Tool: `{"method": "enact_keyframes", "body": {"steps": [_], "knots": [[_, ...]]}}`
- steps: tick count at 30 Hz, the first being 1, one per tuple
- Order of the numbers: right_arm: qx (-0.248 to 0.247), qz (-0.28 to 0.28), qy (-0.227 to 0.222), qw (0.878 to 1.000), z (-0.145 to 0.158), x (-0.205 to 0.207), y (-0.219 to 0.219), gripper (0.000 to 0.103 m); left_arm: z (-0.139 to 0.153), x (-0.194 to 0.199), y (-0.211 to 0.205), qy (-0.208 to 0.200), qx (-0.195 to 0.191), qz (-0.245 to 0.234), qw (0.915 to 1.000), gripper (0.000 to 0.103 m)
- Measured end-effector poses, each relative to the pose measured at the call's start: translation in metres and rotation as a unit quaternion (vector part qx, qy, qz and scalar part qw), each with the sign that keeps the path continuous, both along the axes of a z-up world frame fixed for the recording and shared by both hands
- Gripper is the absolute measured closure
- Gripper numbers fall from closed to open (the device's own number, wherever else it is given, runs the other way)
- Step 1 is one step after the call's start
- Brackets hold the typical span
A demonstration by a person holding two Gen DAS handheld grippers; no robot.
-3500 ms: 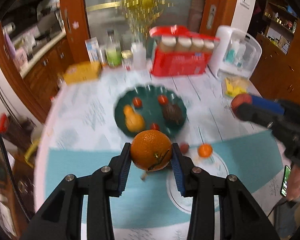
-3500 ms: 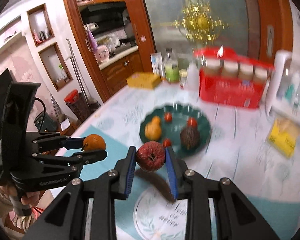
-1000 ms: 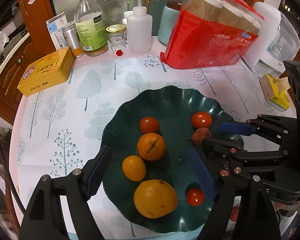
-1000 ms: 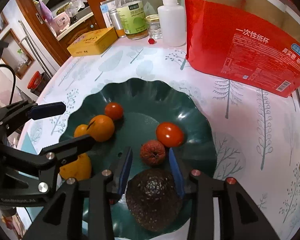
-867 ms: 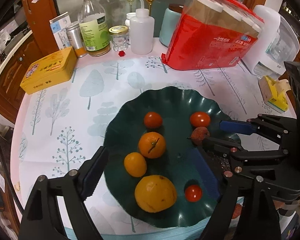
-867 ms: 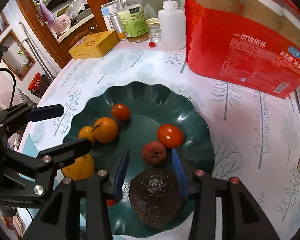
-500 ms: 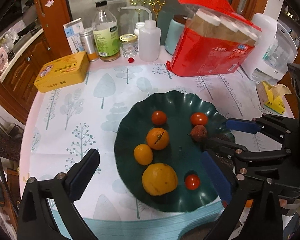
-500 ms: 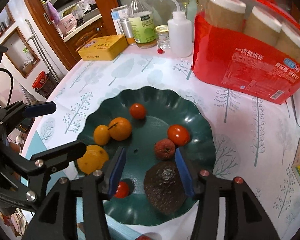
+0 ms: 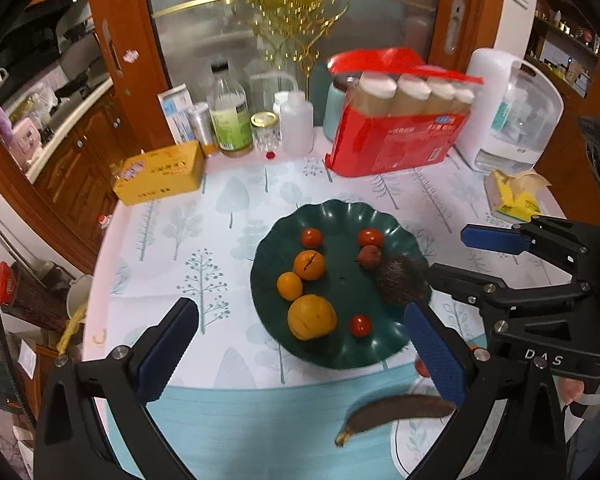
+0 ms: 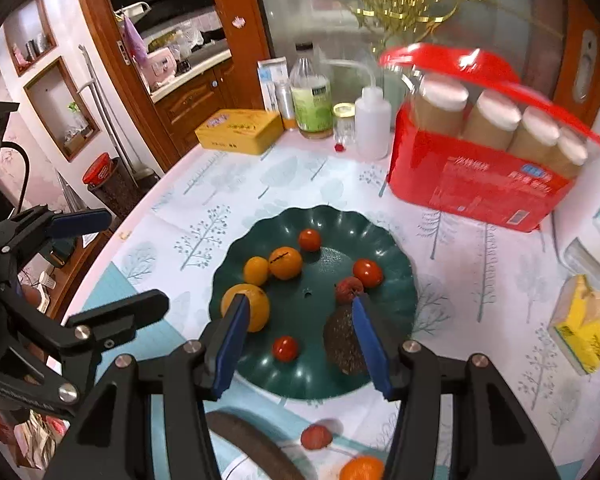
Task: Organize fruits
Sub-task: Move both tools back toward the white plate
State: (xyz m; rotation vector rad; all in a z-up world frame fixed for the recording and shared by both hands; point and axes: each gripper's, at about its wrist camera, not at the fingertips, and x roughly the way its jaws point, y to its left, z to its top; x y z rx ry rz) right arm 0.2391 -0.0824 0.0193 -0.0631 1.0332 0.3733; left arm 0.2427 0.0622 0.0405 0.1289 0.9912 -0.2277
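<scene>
Left wrist view: the left gripper [image 9: 300,340] hangs above the counter [image 9: 172,232] with its fingers [image 9: 168,344] spread wide and nothing between them. The green plate [image 9: 396,344] lies beyond and between the fingertips, apart from them. On it sit two oranges, a small yellow fruit, three tomatoes [image 9: 360,325], a wrinkled red fruit [image 9: 369,256] and a dark rough fruit [image 9: 402,282]. A dark banana [image 9: 396,410] lies on the blue mat near the right finger. The right gripper [image 9: 452,254] shows at the right edge.

Right wrist view: the right gripper's fingers [image 10: 230,344] stand partly open, holding nothing. The plate lies beyond them; the large orange [image 10: 256,304] is behind the left fingertip, the dark fruit behind the right. A blurred red fruit [image 10: 316,437] and what may be an orange [image 10: 360,469] lie on the mat below.
</scene>
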Motion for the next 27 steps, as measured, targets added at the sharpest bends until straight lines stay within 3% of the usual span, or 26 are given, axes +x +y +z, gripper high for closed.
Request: {"method": "enact_keyframes", "body": {"steps": [7, 16, 22, 27], "knots": [[0.008, 0.002, -0.028, 1.0, 0.04, -0.047, -0.016, 0.049, 0.042, -0.052, -0.003, -0.025, 0.01, 0.0, 0.9997, 0.001], [0.0, 0.002, -0.063, 0.998, 0.08, -0.106, -0.041, 0.049, 0.074, -0.105, -0.024, -0.046, 0.016, -0.016, 0.9987, 0.001], [-0.017, 0.005, -0.075, 0.997, 0.091, -0.137, -0.058, 0.049, 0.073, -0.125, -0.042, -0.047, 0.013, -0.031, 0.9983, 0.001], [-0.035, -0.001, -0.074, 0.997, 0.077, -0.152, -0.07, 0.049, 0.05, -0.13, -0.059, -0.044, 0.03, -0.05, 0.9973, 0.001]]}}
